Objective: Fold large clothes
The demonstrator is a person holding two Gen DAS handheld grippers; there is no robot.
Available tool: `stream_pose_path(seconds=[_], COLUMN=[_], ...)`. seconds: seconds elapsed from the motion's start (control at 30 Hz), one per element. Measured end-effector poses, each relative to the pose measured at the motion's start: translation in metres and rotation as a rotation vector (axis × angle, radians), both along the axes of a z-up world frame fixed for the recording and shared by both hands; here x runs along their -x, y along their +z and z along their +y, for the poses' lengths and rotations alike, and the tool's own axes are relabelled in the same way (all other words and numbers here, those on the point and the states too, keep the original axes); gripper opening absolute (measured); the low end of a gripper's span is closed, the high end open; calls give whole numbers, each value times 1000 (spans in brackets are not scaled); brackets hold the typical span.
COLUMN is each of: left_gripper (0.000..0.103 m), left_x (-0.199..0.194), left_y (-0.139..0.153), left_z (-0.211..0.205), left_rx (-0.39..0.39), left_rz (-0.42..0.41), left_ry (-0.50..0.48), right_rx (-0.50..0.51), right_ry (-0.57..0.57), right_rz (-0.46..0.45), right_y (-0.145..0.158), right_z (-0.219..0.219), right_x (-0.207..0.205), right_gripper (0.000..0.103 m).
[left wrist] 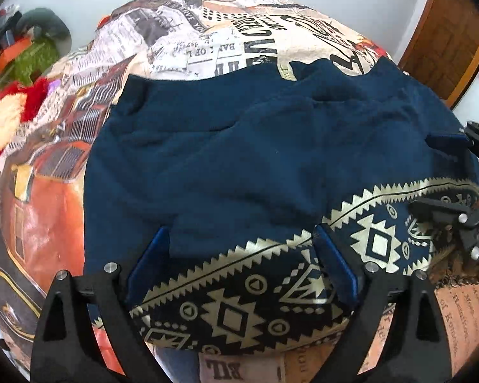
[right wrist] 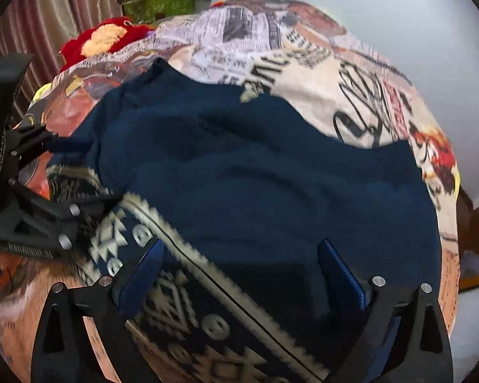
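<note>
Where the left wrist view looks down, the navy garment (left wrist: 239, 159) is seen spread flat on the printed bedcover (left wrist: 207, 32), its cream geometric band (left wrist: 239, 303) lying between the fingers. The left gripper (left wrist: 239, 261) is held wide, released, nothing grasped. In the right wrist view, the same soft fabric (right wrist: 255, 175) is found beneath the right gripper (right wrist: 239, 274), likewise spread wide and empty; the blue pads (right wrist: 341, 274) are seen ribbed.

Right wrist view motion-blurred: garment (right wrist: 255, 175) border pattern smeared. Garment near edge hidden behind gripper bodies, cut by frame bottom. Red plush (left wrist: 6, 118) cut by left edge. Clutter (left wrist: 19, 51) indistinct.
</note>
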State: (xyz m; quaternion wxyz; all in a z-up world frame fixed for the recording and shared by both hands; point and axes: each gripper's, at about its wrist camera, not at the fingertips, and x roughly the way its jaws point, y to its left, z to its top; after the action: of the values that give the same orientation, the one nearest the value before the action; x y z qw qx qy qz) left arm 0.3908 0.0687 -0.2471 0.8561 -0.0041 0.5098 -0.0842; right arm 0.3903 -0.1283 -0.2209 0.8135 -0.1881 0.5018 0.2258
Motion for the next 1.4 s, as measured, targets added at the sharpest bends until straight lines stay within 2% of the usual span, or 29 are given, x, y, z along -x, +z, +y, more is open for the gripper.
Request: stream_pose_path(seconds=[0.13, 0.33, 0.53, 0.67, 0.77, 0.87, 0.97, 1.07, 1.17, 1.27, 1.4], left_gripper=[93, 93, 92, 92, 92, 92, 92, 92, 92, 92, 92], left_x=[7, 30, 54, 71, 84, 95, 99, 98, 96, 93, 84], left_y=[3, 13, 24, 36, 45, 43, 26, 4, -18, -38, -42], left_z=[9, 16, 39, 66, 88, 104, 106, 103, 100, 98, 102], left_rx=[7, -51, -115, -90, 18, 222, 418, 567, 687, 807, 868], left_rz=[8, -12, -24, -43, -26, 8, 79, 150, 213, 260, 226], left_ry=[8, 28, 104, 205, 304, 383, 426, 460, 497, 522, 543], right_rx=[25, 53, 82, 106, 82, 33, -26, -48, -40, 6, 70], right_ry=[-3, -39, -68, -73, -72, -82, -84, -72, -37, 0, 15], right_rz=[-12, -20, -31, -68, -109, -162, -201, -216, -193, -132, -31], right_y=[4, 13, 22, 34, 52, 74, 90, 94, 81, 53, 10], right_z=[-26, -53, -65, -66, -63, -54, -36, -11, 14, 31, 37], right_x=[8, 24, 41, 51, 56, 56, 52, 47, 41, 31, 19], right_gripper=[98, 98, 98, 98, 98, 98, 98, 99, 99, 99, 99])
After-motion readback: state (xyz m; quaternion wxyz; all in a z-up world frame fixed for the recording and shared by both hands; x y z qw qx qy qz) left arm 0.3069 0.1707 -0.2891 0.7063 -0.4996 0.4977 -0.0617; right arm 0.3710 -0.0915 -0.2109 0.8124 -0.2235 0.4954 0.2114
